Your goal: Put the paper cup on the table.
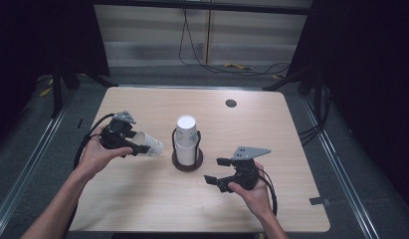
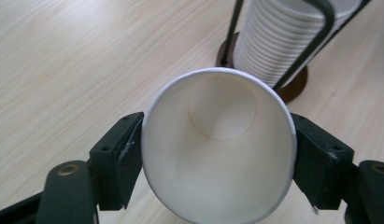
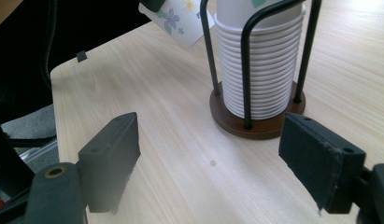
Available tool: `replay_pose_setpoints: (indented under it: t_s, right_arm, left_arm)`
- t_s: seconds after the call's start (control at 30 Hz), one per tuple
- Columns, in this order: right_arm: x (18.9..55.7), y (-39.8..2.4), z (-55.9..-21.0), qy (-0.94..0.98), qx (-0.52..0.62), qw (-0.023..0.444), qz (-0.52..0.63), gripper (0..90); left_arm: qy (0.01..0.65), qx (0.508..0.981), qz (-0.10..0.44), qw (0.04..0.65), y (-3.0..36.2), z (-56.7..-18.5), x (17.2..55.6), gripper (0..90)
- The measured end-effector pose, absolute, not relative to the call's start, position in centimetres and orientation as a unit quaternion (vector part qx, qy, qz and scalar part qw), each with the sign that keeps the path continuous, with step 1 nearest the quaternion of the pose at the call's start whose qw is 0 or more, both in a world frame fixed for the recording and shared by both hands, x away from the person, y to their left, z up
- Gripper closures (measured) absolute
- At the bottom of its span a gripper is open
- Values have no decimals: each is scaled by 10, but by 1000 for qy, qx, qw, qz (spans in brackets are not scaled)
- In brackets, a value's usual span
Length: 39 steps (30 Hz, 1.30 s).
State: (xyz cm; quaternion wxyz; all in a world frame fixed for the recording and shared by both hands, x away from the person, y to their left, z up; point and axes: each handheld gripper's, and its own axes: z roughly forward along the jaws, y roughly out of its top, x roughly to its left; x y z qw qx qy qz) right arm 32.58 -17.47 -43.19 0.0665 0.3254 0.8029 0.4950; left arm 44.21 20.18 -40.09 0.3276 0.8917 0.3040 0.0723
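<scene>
My left gripper (image 1: 135,148) is shut on a white paper cup (image 1: 149,144) that lies on its side above the table, its base pointing toward the cup stack. In the left gripper view the cup (image 2: 217,154) shows its open mouth, squeezed between the two black pads (image 2: 126,161). A stack of white paper cups (image 1: 186,141) stands upright in a black wire holder on a round brown base (image 1: 187,163) at the table's middle. My right gripper (image 1: 217,171) hovers open to the right of the holder, jaws wide apart with nothing between them. The stack (image 3: 257,70) stands ahead of those jaws.
The wooden table (image 1: 142,199) has a dark round grommet (image 1: 231,103) at the back right. A piece of dark tape (image 1: 317,201) sits at the right front edge. Cables (image 1: 232,65) lie on the floor behind the table.
</scene>
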Motion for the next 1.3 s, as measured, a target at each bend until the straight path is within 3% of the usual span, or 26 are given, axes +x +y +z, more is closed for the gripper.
replay_pose_setpoints:
  t_s: [0.13, 1.3]
  right_arm:
    - [326, -177, -432, 803, 327, 69, 494, 202]
    - [330, -180, -436, 802, 333, 67, 491, 208]
  left_arm:
    - [315, 889, 47, 330, 200, -405, 451, 257]
    - [329, 917, 54, 219, 176, -413, 491, 239]
